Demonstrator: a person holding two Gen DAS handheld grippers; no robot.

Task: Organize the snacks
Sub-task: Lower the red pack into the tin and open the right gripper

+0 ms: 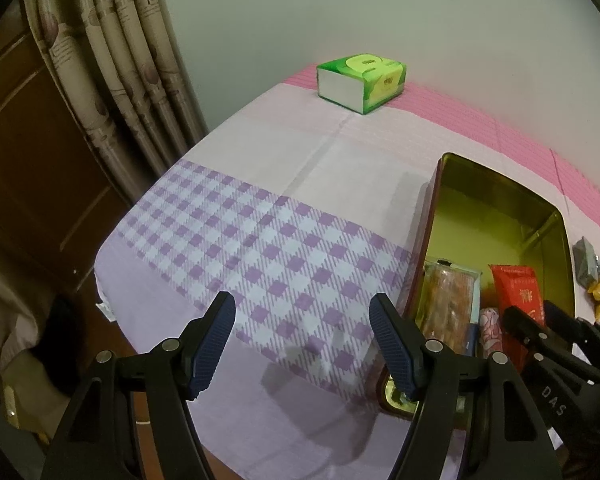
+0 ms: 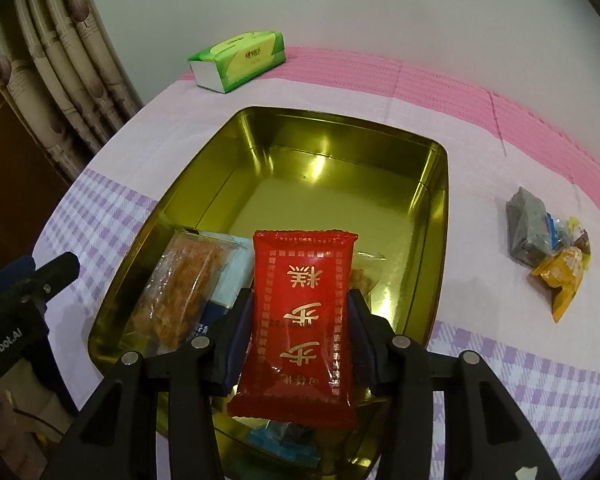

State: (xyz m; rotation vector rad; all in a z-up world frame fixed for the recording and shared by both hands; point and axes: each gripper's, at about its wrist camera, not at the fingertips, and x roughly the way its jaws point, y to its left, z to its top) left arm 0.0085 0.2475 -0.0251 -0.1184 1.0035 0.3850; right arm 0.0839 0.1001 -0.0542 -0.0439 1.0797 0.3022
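Right wrist view showed the right gripper [image 2: 301, 332] clenched on a red snack packet [image 2: 300, 316], held over the near end of a gold tin [image 2: 436, 216] that already contained an orange-filled clear packet [image 2: 180, 292]. Left wrist view showed the left gripper [image 1: 302, 344] released and holding nothing, above a tablecloth [image 1: 260, 240] of lilac check, pale and pink bands. A green tissue box [image 2: 238, 60] sat at the far edge near the white wall [image 2: 340, 0] and patterned curtain [image 1: 112, 60]; loose snacks [image 2: 548, 248] lay right of the tin.
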